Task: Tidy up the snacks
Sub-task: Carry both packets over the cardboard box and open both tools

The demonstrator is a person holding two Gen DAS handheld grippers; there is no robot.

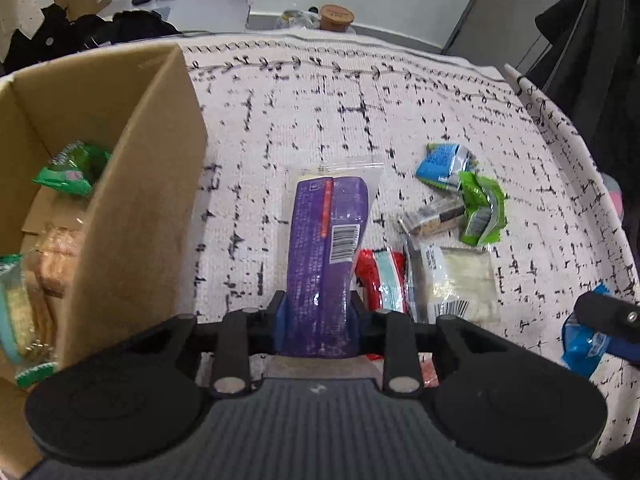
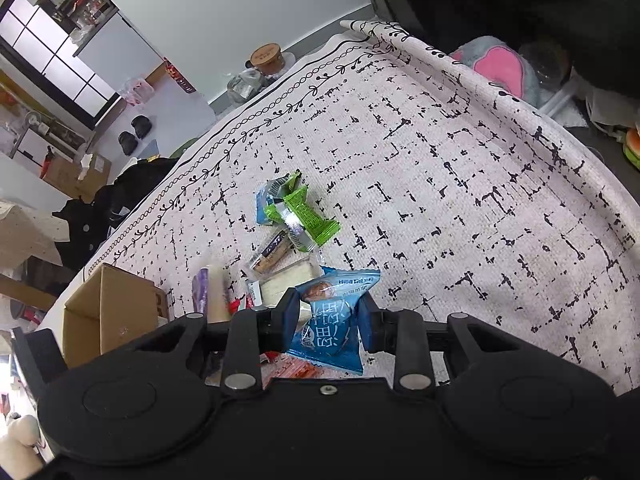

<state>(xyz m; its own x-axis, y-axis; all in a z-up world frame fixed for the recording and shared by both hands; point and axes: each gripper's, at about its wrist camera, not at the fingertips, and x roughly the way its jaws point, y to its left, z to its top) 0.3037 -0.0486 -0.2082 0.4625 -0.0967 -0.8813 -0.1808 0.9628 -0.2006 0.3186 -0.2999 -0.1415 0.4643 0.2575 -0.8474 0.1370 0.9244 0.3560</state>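
My left gripper is shut on a long purple snack packet held above the cloth, just right of the open cardboard box. Inside the box lie a green packet and several biscuit packs. My right gripper is shut on a blue snack packet; the same blue snack packet shows at the left wrist view's right edge. Loose snacks lie on the cloth: a green packet, a blue-green packet, a brown bar, a clear pale packet and a red packet.
The table carries a white cloth with black marks. A brown-lidded jar stands beyond the far edge. A grey and pink plush toy lies off the right side. Black clothing, boxes and shoes sit on the floor to the left.
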